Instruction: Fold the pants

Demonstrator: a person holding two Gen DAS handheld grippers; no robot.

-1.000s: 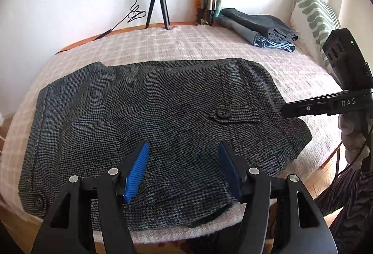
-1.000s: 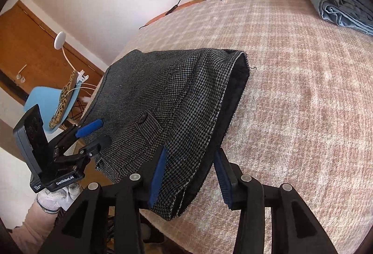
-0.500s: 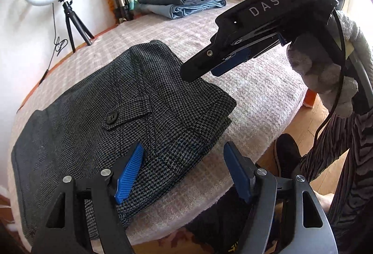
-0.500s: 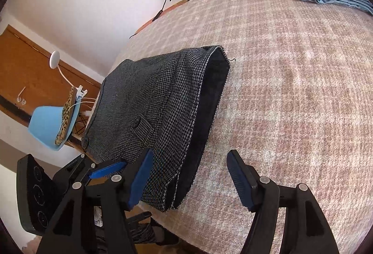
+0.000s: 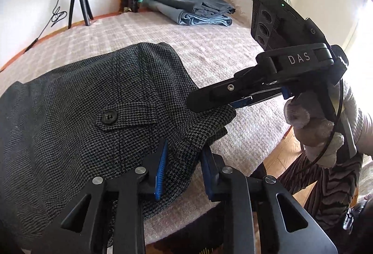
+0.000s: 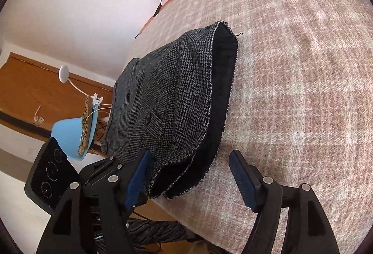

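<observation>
I see the pants (image 5: 98, 114), dark houndstooth wool, lying folded on a bed covered by a pink checked blanket (image 5: 209, 49), with their near corner hanging close to the bed's edge. My left gripper (image 5: 184, 167) has its jaws closed in around a ridge of cloth at that near corner, pinching the fabric between the blue pads. My right gripper (image 6: 188, 174) sits at the open hem end; its jaws are spread wide, one pad touching the edge of the cloth, the other well clear over the blanket, so it holds nothing.

My worry is the uneven hold. If I lift with the left alone, the stacked layers, which I can see gaping at the hem (image 6: 221, 81), may slide apart and spoil the fold. The left pinch may also have caught only the top layer; I cannot tell how many it holds. A pull toward me could drag the whole bundle off the bed. A stack of folded clothes (image 5: 193, 9) lies far off near a pillow, safely out of reach.
</observation>
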